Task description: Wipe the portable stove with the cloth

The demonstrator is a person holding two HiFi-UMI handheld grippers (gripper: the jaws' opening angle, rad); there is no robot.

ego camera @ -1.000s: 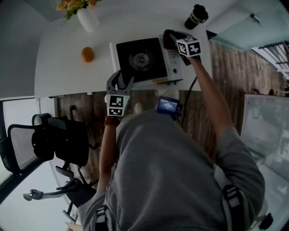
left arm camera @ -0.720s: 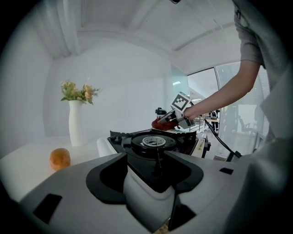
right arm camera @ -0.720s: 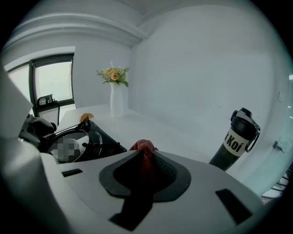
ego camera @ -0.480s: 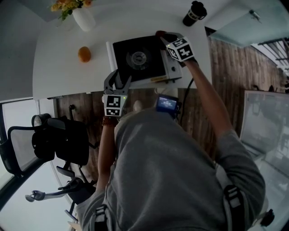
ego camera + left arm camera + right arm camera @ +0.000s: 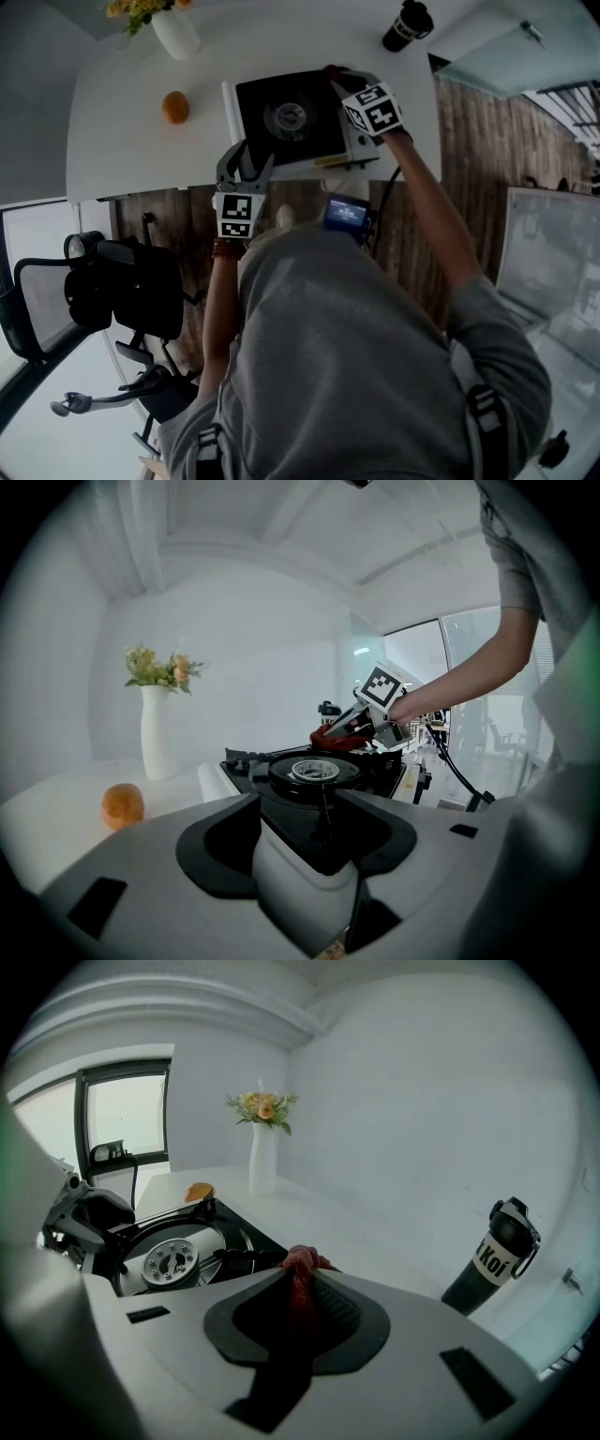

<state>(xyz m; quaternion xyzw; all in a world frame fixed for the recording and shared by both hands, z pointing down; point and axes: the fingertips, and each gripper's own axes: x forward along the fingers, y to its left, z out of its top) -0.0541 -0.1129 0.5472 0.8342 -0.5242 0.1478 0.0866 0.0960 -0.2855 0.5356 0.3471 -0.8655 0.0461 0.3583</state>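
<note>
Cloth (image 5: 300, 1262), dark red, pinched tight in right gripper (image 5: 334, 74) at far corner of black portable stove (image 5: 281, 131); left gripper (image 5: 246, 165) open by near edge.

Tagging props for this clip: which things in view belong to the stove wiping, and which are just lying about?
In the job: portable stove; red cloth, pinched in the right tongs at the stove's far corner; left tongs, open, by its near edge.
Lying about: orange; vase of flowers; dark bottle; office chair.
</note>
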